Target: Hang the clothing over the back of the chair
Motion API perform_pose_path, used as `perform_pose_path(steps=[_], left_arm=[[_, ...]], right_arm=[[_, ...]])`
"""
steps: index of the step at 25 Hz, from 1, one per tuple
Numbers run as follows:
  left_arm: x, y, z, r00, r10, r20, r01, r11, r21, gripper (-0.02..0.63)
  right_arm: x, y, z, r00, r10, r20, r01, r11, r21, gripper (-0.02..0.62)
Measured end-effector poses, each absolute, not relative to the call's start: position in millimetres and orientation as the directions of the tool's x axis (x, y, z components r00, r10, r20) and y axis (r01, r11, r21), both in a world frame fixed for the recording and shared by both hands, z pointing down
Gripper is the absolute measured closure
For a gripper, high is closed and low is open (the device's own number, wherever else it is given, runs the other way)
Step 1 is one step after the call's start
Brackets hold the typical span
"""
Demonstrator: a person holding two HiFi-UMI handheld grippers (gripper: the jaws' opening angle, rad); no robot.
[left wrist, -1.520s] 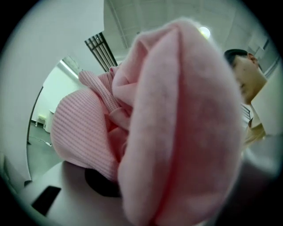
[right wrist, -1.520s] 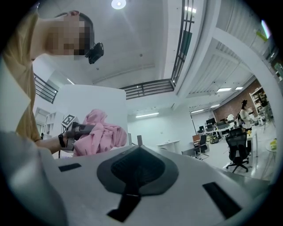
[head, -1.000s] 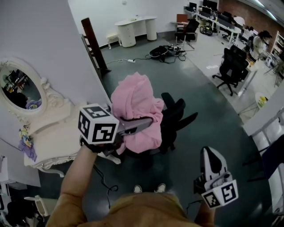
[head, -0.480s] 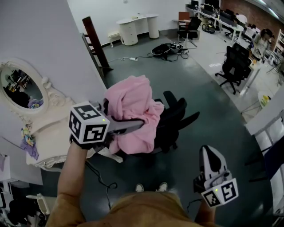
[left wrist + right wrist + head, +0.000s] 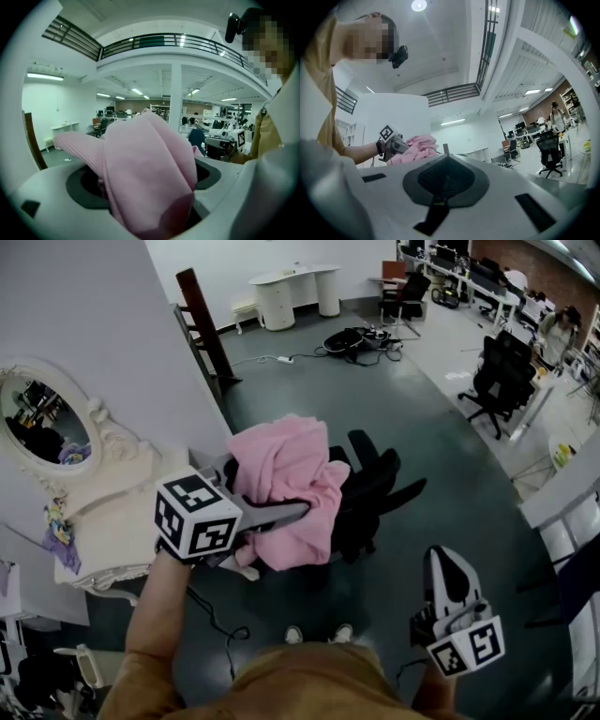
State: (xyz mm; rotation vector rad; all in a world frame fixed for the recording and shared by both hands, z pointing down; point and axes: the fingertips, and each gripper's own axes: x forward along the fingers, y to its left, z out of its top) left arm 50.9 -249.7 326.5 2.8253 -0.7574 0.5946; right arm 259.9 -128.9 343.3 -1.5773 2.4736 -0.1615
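Observation:
A pink garment [image 5: 286, 484] lies bunched over the back of a black office chair [image 5: 375, 486] in the middle of the head view. My left gripper [image 5: 286, 498] reaches into the garment from the left. Its jaws have just been opening. In the left gripper view they stand wide, with a fold of the pink cloth [image 5: 150, 159] loose between them. My right gripper [image 5: 448, 570] hangs at the lower right, well clear of the chair. It is shut and holds nothing. The right gripper view shows the garment [image 5: 417, 143] far off to the left.
A white vanity with an oval mirror [image 5: 47, 423] stands against the wall at the left, close to the chair. A dark wooden frame [image 5: 202, 320] leans on the wall further back. Cables [image 5: 361, 338] lie on the floor. Black office chairs [image 5: 497, 381] stand at the right.
My left gripper has sunk a little beside the chair, and the pink garment has settled lower over the chair back. The right gripper is about where it was.

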Motion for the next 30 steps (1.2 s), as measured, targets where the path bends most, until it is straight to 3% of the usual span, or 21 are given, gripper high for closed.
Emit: perform_pose_path(steps=[11, 20, 30], left_arm=[[47, -252, 333, 0.863, -0.363, 0.351, -0.461, -0.851, 0.251, 0.120], [33, -255, 324, 0.870, -0.362, 0.335, -0.448, -0.864, 0.229, 0.120], [-1, -253, 307, 0.902, -0.378, 0.209, -0.429, -0.842, 0.327, 0.120]], right_arm=[[254, -138, 344, -0.424, -0.898, -0.115, -0.875, 0.439, -0.201, 0.591], [257, -138, 343, -0.419, -0.902, -0.107, -0.882, 0.432, -0.185, 0.591], [252, -137, 343, -0.425, -0.900, -0.099, -0.882, 0.436, -0.180, 0.591]])
